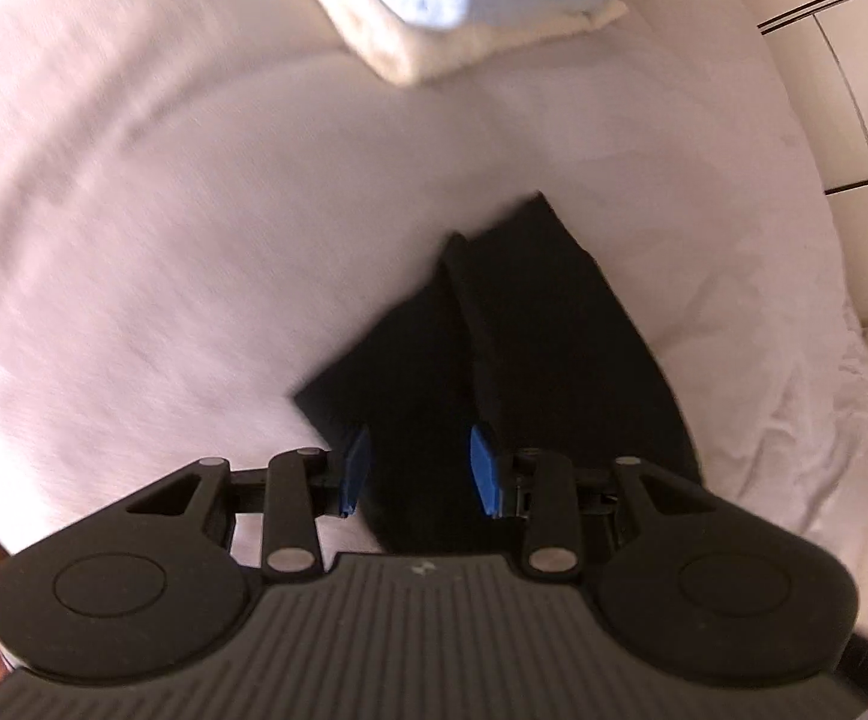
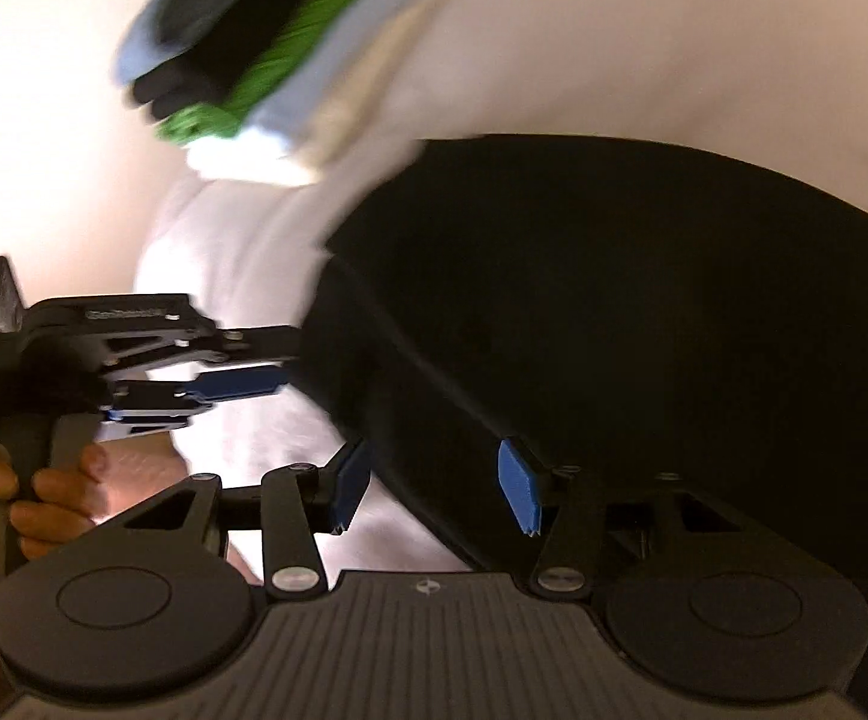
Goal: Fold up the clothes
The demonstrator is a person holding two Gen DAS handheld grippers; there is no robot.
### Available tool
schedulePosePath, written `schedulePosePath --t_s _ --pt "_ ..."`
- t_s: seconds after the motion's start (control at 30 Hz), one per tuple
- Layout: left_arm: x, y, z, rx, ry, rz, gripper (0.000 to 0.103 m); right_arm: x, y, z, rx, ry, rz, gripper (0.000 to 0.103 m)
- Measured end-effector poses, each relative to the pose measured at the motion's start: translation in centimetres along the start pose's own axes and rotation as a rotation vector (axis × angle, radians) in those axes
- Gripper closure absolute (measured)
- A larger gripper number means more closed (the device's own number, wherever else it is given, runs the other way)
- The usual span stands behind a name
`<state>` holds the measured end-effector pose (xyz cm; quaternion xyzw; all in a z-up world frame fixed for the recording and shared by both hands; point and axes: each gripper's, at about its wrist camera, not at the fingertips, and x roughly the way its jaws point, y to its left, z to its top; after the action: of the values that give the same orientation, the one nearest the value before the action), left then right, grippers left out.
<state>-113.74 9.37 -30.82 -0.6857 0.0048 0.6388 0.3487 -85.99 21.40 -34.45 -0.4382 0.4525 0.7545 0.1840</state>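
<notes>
**Both tools held open over a dark garment on a white bed**

The left tool (image 1: 419, 471) is seen with its blue pads (image 1: 354, 471) spread apart and nothing gripped; the black garment (image 1: 529, 324) lies directly under the gap and runs away toward 1 o'clock, ending in a folded corner. The right tool (image 2: 434, 492) is likewise held wide open and empty, with the garment's long edge crossing between its pads. The garment is matte, smooth and flat, doubled along a straight crease. Around it, the white bed sheet (image 1: 164, 210) is left bare from 9 to 12 o'clock, softly rumpled. At 12 o'clock a stack of folded clothes (image 1: 463, 6) is seen: cream towelling lowest, pale blue above, green knit on top. The bed's edge is met at 3 o'clock. In the right view, a hand (image 2: 8, 498) is seen at 9 o'clock on the left tool's handle.
</notes>
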Motion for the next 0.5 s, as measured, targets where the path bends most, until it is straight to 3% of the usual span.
schedulePosePath --t_s 0.1,0.23,0.37,0.47,0.5 --pt "1.6 -0.8 0.3 -0.016 -0.001 -0.04 0.066 -1.4 -1.3 -1.1 -0.031 -0.044 -0.171 0.052" --pt "3.6 -1.4 1.4 -0.031 -0.028 -0.024 0.065 -3.2 -2.4 -4.8 -0.244 -0.039 -0.422 0.052" --pt "3.5 -1.6 1.2 -0.007 -0.052 -0.018 0.066 -2.4 -2.4 -8.9 -0.486 -0.005 -0.577 0.053" --pt "3.4 -1.7 1.0 0.012 -0.07 -0.015 0.075 -1.3 -2.1 -11.9 -0.652 -0.006 -0.651 0.053" --pt "3.3 -1.7 0.9 0.018 -0.076 -0.015 0.087 -0.7 -2.1 -12.6 -0.693 -0.003 -0.669 0.055"
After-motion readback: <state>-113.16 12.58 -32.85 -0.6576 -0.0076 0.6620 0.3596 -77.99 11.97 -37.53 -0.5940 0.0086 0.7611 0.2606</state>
